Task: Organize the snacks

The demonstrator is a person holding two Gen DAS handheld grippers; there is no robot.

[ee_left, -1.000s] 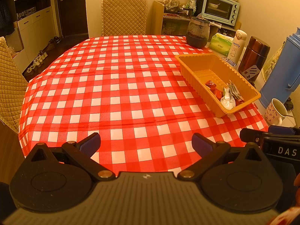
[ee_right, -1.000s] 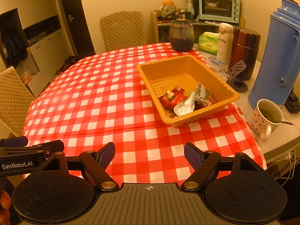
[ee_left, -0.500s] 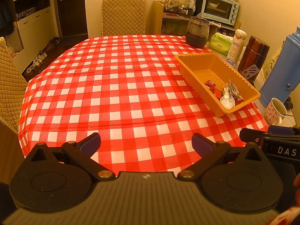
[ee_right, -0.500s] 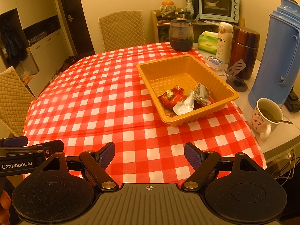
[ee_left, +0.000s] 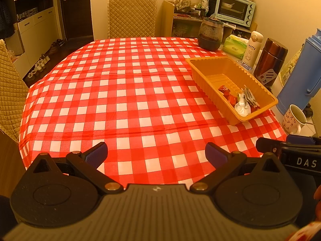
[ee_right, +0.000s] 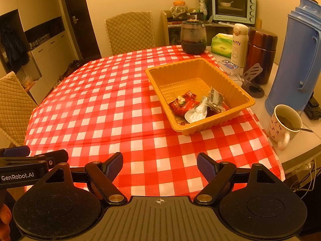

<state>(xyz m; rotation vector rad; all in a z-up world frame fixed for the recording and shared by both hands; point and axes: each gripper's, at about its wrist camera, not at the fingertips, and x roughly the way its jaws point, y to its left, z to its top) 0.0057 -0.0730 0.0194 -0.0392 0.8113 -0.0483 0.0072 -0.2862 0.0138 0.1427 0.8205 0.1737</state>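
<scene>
Right gripper [ee_right: 159, 166]: blue pads spread wide, nothing between them, poised over the near edge of the red-checked tablecloth [ee_right: 112, 108]. Left gripper [ee_left: 156, 154]: alongside it, likewise parted and empty. Orange tray [ee_right: 232, 89]: ahead and slightly right of the right gripper, resting on the cloth. Snacks [ee_right: 197, 105]: red, silver and dark packets heaped in the tray's nearer right corner. Mug [ee_right: 284, 124]: right of the tray, on bare counter. Blue thermos [ee_right: 301, 60]: behind the mug. Dark jar [ee_right: 193, 37]: beyond the tray, at the cloth's far edge.
</scene>
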